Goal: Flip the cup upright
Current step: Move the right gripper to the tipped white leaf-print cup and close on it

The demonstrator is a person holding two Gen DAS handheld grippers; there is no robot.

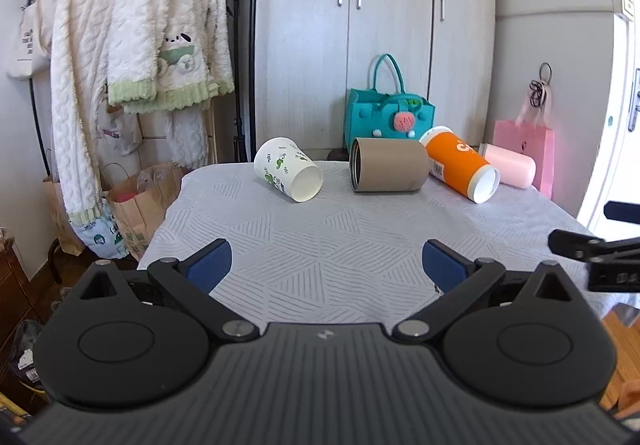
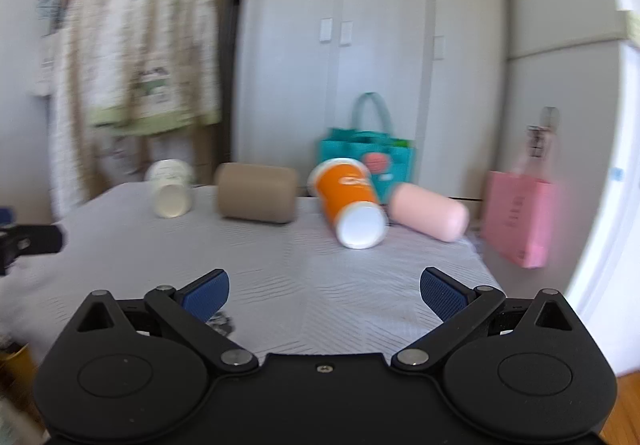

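Big table [image 1: 340,245] with a pale grey patterned cloth, under and ahead of both sets of fingers. Far past the fingers, near the back edge, four cups in a row, all lying on their sides: tan cardboard cup [image 1: 387,169] in the middle, orange paper cup [image 1: 460,165] leaning just right of it, soft pink cup [image 1: 514,165] at the far right, white paper cup with green drawings [image 1: 287,169] at the left. Left gripper [image 1: 326,267]: blue fingers wide apart, holding nothing. Right gripper [image 2: 325,291]: fingers wide apart too, nothing between them.
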